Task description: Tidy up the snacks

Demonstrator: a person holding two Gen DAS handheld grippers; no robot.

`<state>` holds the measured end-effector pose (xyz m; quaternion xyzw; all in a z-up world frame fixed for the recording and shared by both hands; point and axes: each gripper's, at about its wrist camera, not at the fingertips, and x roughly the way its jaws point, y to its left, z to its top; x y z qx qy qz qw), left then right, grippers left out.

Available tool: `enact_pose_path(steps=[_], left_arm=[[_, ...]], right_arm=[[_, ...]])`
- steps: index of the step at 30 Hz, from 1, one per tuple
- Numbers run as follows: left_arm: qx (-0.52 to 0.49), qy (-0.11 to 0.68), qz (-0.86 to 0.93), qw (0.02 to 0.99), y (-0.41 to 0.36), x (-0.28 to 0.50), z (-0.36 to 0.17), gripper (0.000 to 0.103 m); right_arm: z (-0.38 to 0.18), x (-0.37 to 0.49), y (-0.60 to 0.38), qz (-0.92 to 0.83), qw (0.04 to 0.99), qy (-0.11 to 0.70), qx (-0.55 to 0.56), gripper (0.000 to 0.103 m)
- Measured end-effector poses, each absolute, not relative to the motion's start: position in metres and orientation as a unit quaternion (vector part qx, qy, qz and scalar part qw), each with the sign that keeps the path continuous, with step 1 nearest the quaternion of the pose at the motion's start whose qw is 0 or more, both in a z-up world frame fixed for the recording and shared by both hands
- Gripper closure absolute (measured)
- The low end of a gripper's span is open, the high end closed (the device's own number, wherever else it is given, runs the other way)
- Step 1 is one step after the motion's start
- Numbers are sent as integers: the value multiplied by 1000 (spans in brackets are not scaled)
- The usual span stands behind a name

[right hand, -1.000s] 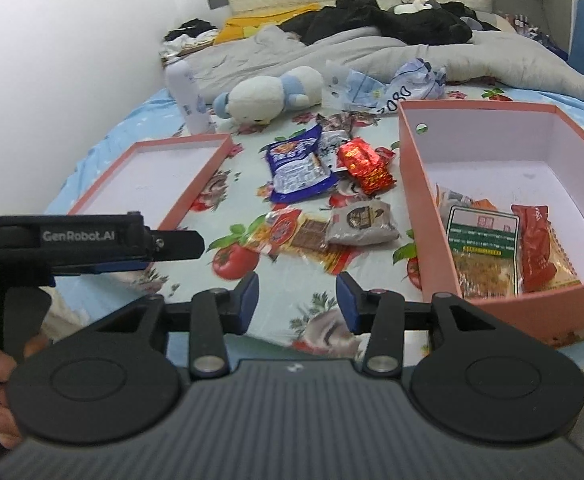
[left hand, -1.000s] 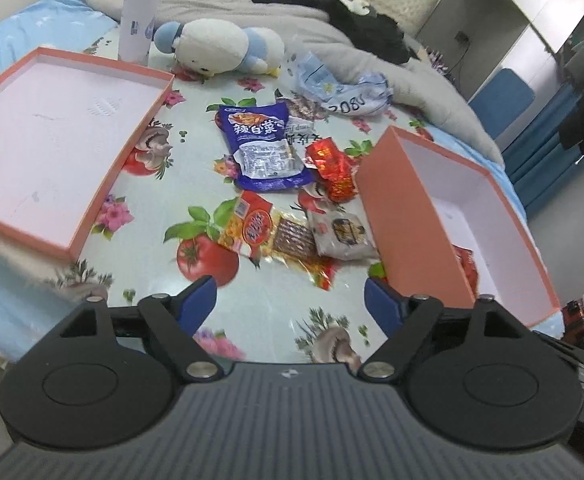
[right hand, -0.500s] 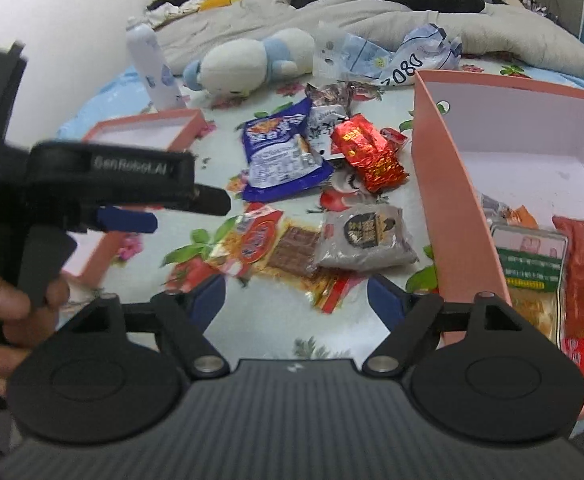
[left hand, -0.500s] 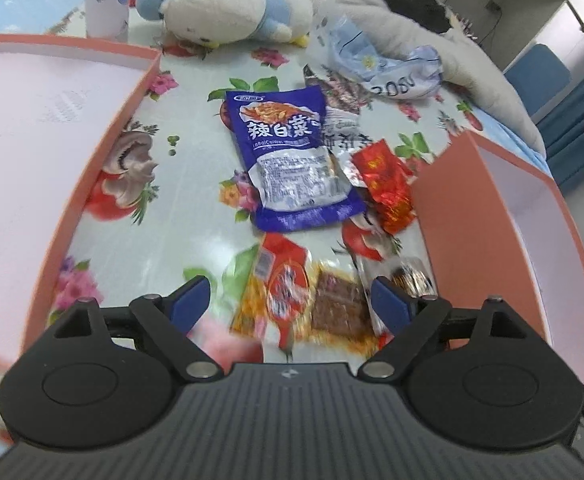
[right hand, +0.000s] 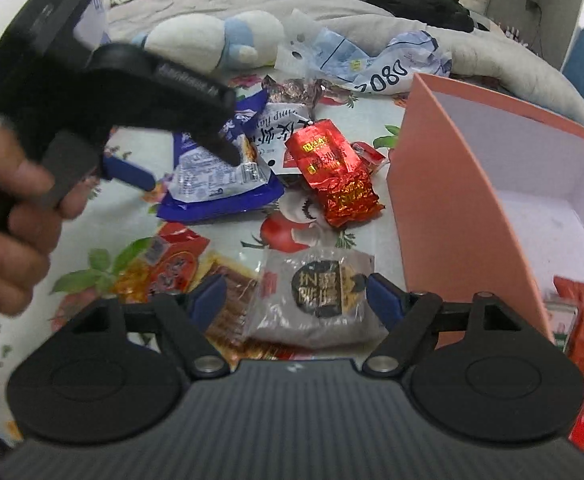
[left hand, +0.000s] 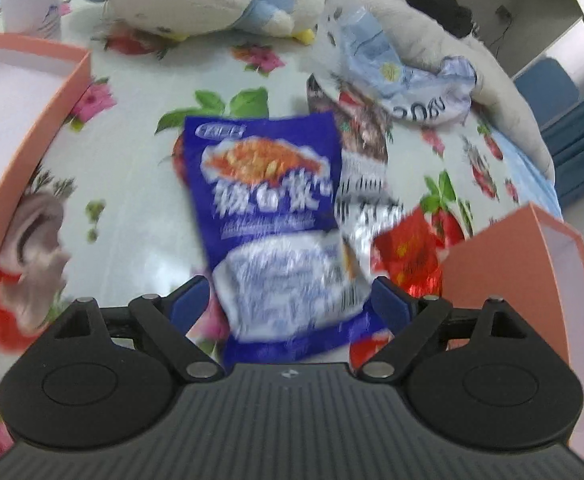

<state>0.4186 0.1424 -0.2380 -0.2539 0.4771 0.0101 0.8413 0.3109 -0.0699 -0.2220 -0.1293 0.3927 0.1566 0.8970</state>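
Pink box [right hand: 443,208], right of the right fingers [right hand: 295,300], already holds a few packets [right hand: 583,320]; most snacks lie loose on the flowered surface [left hand: 132,184], so the task appears under way, far from done. Left fingers [left hand: 288,300] stand wide apart astride the near end of the blue packet [left hand: 276,216], pads not pressing it. Right fingers, having just been opening, stand apart either side of the grey packet [right hand: 315,292], which lies flat between them, ungripped. Red packet [right hand: 335,172] lies beyond the right fingers; orange packet [right hand: 172,268] just left of them. Shallow lid [left hand: 16,120] lies left of the left fingers.
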Motion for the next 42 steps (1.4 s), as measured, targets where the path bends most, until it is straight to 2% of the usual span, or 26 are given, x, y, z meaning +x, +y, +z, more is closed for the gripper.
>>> enact_pose_path(steps=[4,10,16,21,26,30,35,42], left_arm=[[-245,475,16,845,137,435,-245,12],[-219,456,26,862,128,448,-249,12],[-200,453,39,868,123,455,-252,12],[-164,459,31,873,113,445,-251,28],[-138,465,20,874,104,428,-250,41],[-140,470,15,871,101,413,-247,48],[-176,477,16,861,104,387,-239,51],[-184,458,20,869,103,341,-201,51]], right_arm=[[-241,319,-59,138,893,395,-168,25],[-244,322,-65,136,898,399,-127,26],[-243,323,-68,150,894,406,-113,33],[-239,320,-67,159,891,408,-120,47],[-235,313,-69,166,888,412,-115,55],[-230,306,-74,172,886,417,-107,58],[-216,297,-83,179,888,411,-98,59],[-188,278,-100,189,895,397,-69,59]])
